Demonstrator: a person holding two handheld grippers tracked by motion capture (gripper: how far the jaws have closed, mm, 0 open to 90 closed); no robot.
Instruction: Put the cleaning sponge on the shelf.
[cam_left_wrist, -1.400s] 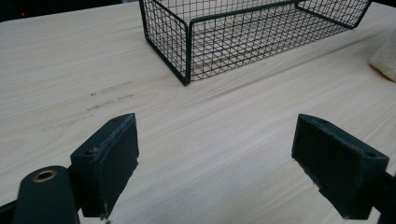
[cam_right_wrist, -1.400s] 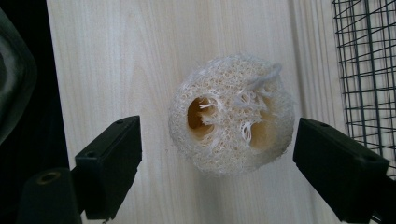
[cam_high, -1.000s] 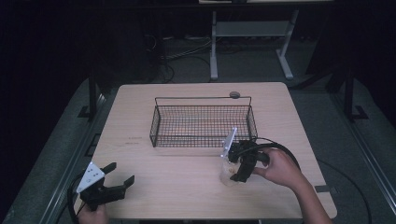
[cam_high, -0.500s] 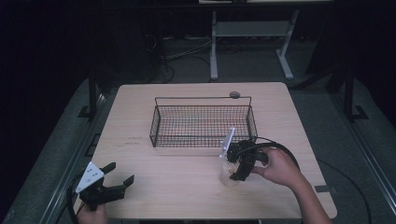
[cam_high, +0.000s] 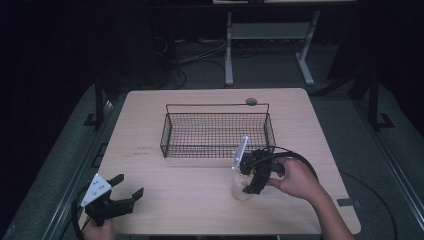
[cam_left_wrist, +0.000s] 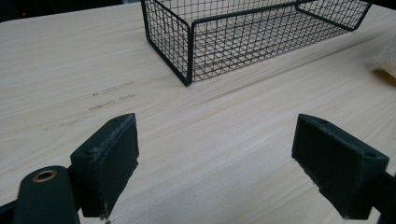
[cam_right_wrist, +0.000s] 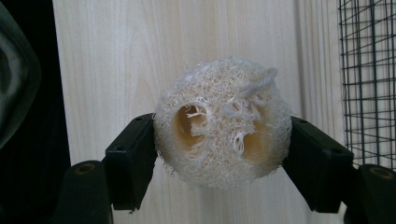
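Note:
A pale, round loofah sponge with holes through it sits between the two black jaws of my right gripper, which touch both its sides. In the high view this right gripper points down at the loofah sponge on the table, in front of the black wire basket. The basket looks empty. My left gripper rests at the table's front left corner with its jaws wide apart. Bare wood lies between the fingers in the left gripper view, with the basket ahead.
The light wooden table has dark floor around it. A small dark round object lies at the far edge behind the basket. A metal stand is behind the table. The right gripper's cable loops by the person's hand.
The right gripper has dropped slightly toward the table over the sponge. The left gripper has stayed put.

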